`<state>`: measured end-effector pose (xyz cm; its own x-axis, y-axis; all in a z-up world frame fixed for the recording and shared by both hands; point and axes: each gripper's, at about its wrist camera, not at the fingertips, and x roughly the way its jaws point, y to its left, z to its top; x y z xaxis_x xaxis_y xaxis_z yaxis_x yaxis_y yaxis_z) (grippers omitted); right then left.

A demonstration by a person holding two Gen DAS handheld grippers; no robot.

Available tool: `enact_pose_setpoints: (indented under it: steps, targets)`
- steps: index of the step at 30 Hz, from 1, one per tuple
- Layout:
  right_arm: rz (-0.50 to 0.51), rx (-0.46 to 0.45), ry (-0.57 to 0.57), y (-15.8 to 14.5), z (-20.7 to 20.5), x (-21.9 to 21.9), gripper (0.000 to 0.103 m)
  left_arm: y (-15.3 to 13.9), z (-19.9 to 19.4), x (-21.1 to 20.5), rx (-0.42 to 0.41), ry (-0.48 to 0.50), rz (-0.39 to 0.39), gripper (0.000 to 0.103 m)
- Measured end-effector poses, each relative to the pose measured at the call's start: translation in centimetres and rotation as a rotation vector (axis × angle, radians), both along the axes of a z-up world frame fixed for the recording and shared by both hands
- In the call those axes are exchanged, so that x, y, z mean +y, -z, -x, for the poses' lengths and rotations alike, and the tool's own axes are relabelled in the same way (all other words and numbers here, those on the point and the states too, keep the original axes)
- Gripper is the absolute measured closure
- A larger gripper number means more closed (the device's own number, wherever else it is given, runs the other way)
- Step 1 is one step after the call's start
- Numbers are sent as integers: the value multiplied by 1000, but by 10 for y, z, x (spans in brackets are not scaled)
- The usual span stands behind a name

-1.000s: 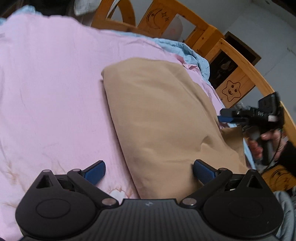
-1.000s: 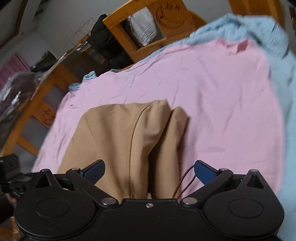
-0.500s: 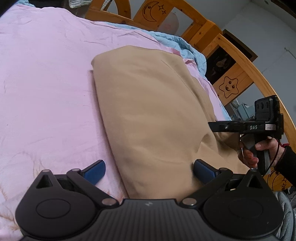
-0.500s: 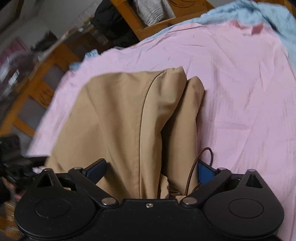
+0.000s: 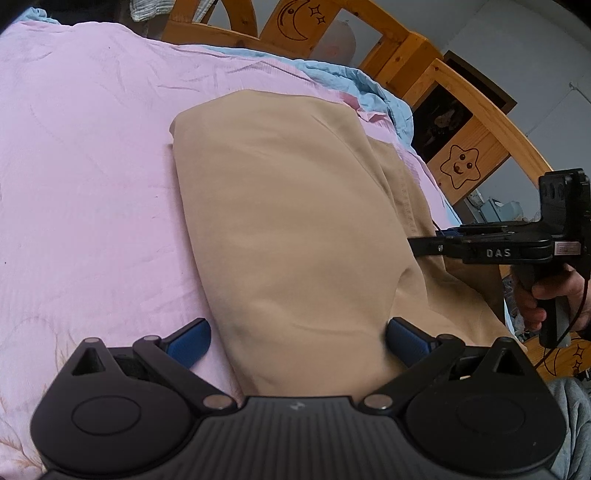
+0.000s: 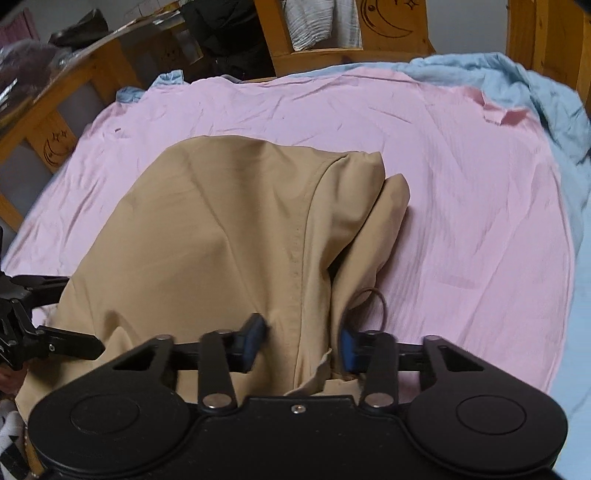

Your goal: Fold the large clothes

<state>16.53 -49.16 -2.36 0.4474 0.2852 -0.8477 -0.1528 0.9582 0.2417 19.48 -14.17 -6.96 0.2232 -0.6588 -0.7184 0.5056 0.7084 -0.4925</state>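
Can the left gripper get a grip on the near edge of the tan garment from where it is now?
Probably yes: the left gripper has its jaws wide open with the tan garment already lying between them, nothing covering that edge.

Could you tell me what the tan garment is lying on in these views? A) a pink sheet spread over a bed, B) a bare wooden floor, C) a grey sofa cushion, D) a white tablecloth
A: the tan garment lies flat on the pink sheet, with the wooden bed frame beyond it and a blue blanket along the sheet's edge.
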Motion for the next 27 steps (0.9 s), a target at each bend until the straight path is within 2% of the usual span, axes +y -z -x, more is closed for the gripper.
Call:
enact_pose_setpoints:
  steps: [2,3,4,8,10,13,17,22,27]
  targets:
    - [24,-5,-6,-3,0,3,81,-1,-1,-3,9,-3,-15,3]
    - [27,-9,-6,-5,1,3,87,-4,-2,-4,15,-3,-14,14]
    - [25,-12,-2,-6,1,4,90,-7,-4,-6,24,-12,-21,17]
    - [11,-32,20,-14,7,4,96,-15,-9,-15,70,-76,-84,29]
    - [-20,-47,38,-22,10,3,98,-22,-10,-16,66,-89,-97,37]
    - [-88,-68,54,-41,13,2,98,-36,-15,-16,74,-90,-95,43]
    - [-130,-88,52,-66,11,10,98,-60,-30,-15,39,-80,-99,44]
    - [-256,-92,146,-88,-13,8,98,-99,-63,-10,-32,-51,-165,45]
    - [-320,-92,188,-87,-57,28,98,-110,-112,6,-14,-84,-244,44]
